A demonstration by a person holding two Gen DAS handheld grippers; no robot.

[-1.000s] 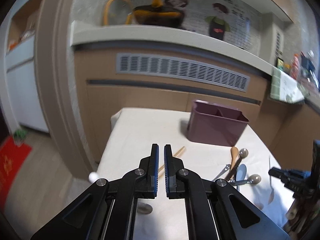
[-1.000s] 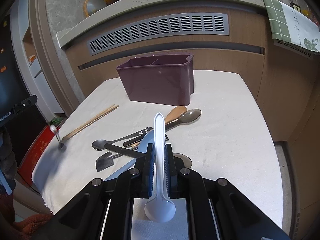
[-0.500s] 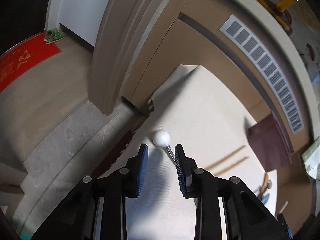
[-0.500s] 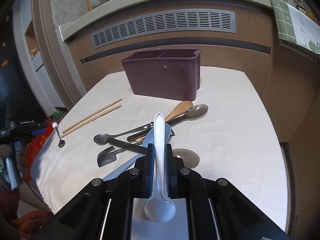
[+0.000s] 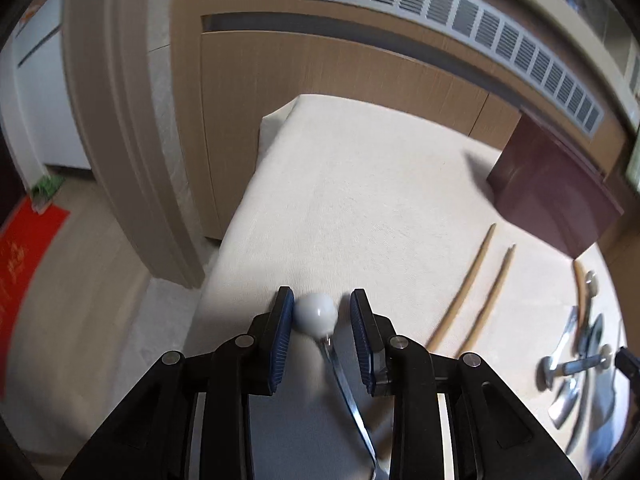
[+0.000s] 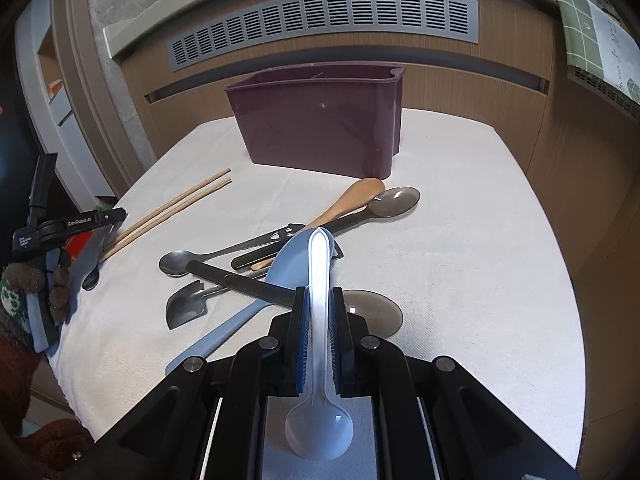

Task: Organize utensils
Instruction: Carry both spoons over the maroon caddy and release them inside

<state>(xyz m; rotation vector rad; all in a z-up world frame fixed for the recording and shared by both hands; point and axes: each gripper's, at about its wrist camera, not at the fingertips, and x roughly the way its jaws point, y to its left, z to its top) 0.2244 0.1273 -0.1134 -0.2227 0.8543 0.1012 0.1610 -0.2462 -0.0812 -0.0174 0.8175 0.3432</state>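
My left gripper (image 5: 322,312) is open around the white ball end (image 5: 316,314) of a small metal spoon lying near the table's left edge; the ball sits against the left pad. My right gripper (image 6: 319,312) is shut on a clear plastic spoon (image 6: 319,360), held above the table with its bowl towards the camera. The maroon utensil holder (image 6: 324,120) stands at the back of the table; it also shows in the left wrist view (image 5: 556,188). The left gripper shows at the left of the right wrist view (image 6: 68,228).
Two wooden chopsticks (image 6: 172,210) lie left of a pile holding a wooden spoon (image 6: 348,204), dark metal spoons (image 6: 180,262), a small spatula (image 6: 186,310) and a light blue utensil (image 6: 280,272). A wooden cabinet with a vent (image 6: 320,20) stands behind the white-clothed table (image 6: 480,260).
My left gripper swung down to the table's left edge, opened, and now brackets the ball-ended spoon. My right gripper moved slightly closer to the holder, still gripping the plastic spoon.
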